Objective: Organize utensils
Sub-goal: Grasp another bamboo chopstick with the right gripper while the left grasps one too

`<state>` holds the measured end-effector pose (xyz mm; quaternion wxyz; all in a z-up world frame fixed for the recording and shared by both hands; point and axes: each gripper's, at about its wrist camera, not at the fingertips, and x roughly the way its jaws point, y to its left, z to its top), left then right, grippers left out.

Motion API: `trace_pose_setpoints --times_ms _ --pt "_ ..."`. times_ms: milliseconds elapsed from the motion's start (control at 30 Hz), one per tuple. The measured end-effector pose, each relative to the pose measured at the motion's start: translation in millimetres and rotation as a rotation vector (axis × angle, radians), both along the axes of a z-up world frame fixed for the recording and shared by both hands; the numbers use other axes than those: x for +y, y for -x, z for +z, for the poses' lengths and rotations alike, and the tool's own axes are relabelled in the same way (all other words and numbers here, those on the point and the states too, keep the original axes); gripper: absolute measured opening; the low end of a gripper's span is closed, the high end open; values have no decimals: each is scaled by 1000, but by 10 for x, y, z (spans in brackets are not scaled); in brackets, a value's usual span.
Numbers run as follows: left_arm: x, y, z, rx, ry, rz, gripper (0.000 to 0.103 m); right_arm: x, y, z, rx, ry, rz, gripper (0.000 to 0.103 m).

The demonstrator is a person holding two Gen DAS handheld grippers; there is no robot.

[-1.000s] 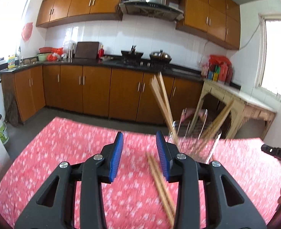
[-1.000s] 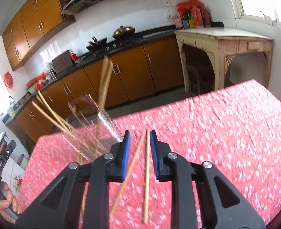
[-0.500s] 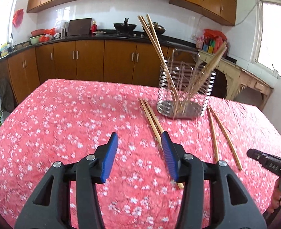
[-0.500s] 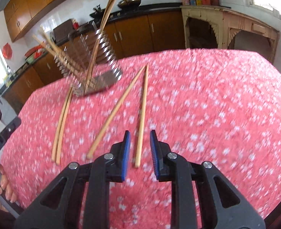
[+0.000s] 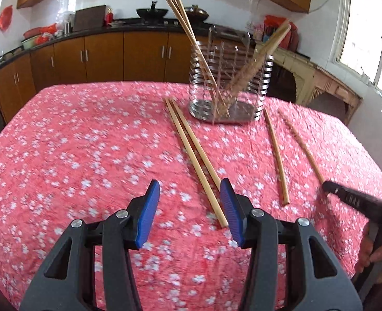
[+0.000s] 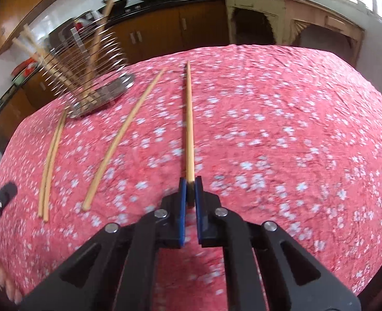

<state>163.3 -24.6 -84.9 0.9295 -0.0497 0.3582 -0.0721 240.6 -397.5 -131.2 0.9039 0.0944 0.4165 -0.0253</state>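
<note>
Pinching one chopstick (image 6: 189, 119) in the just-closed right gripper (image 6: 190, 181); left gripper (image 5: 189, 207) open, empty. Some sticks already in the holder (image 5: 230, 83), four left lying.

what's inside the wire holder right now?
The round metal wire holder has several wooden chopsticks standing inside, leaning against opposite sides. Motion blur and wire rings hide their exact count, the lower ends, and anything else in there.
</note>
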Motion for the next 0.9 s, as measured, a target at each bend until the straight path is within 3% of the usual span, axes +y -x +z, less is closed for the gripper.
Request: trace_pose_setpoints --times_ms 333,400,467,567,900 --pt "-125 -200 -195 125 15 -1 35 -86 -20 -5 -1 5 -15 8" --pt "-166 -228 -211 130 -20 3 30 -80 -36 3 0 11 -14 8" --pt "-186 -262 -215 133 -56 16 18 -33 -102 15 1 20 -15 8" --pt "-76 -353 -217 157 -71 49 9 -71 -186 27 6 35 -35 8" --pt "543 -654 -219 187 -139 161 9 -530 -413 33 4 37 -155 8"
